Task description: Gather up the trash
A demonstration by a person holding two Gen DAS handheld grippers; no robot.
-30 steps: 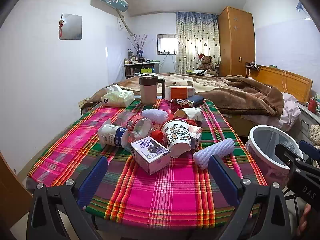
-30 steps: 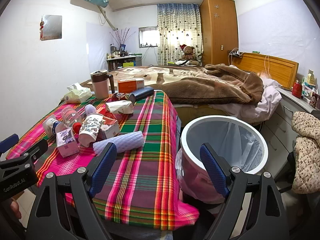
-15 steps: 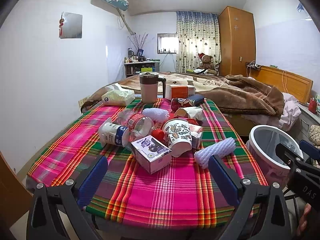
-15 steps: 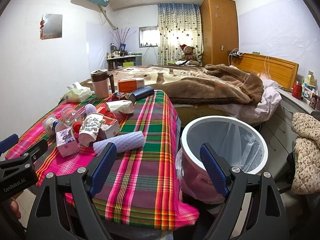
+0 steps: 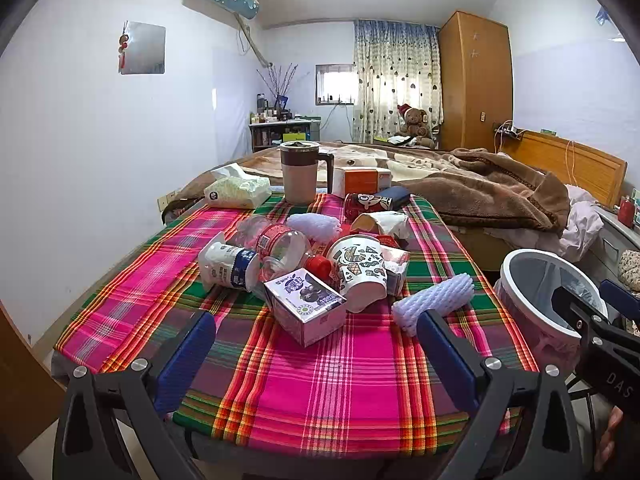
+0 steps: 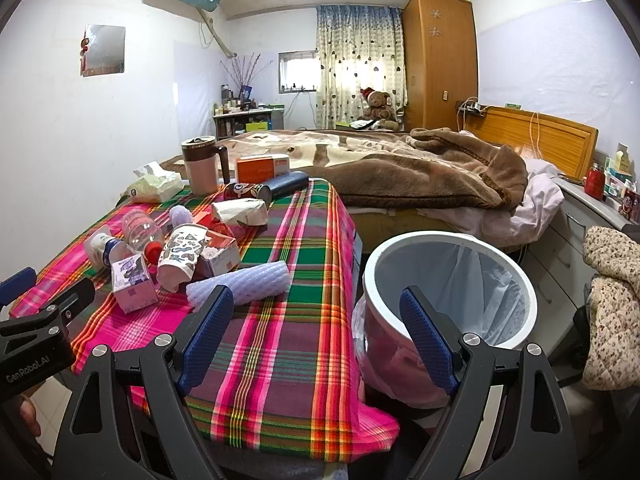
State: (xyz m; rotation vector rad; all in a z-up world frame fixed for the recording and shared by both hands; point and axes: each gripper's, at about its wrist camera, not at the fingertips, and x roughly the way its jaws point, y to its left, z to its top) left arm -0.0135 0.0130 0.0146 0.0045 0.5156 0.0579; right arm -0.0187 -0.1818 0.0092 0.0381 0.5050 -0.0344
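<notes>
A pile of trash lies mid-table on the plaid cloth: a purple-white carton (image 5: 306,304), a patterned paper cup (image 5: 360,272) on its side, a clear plastic bottle (image 5: 276,242), a white bottle (image 5: 226,266) and a white foam net roll (image 5: 434,300). My left gripper (image 5: 316,344) hovers open at the near table edge, short of the carton. To the right, the right gripper (image 6: 316,324) hangs open between the table corner and the white bin (image 6: 452,280) lined with a bag. The foam roll (image 6: 240,282) lies just beyond its left finger.
A lidded mug (image 5: 300,176), tissue pack (image 5: 236,192), orange box (image 5: 362,180), red can (image 5: 362,206) and dark case (image 5: 392,196) stand at the table's far end. A bed with a brown blanket (image 6: 420,172) lies behind. A cabinet with clutter (image 6: 600,208) flanks the bin.
</notes>
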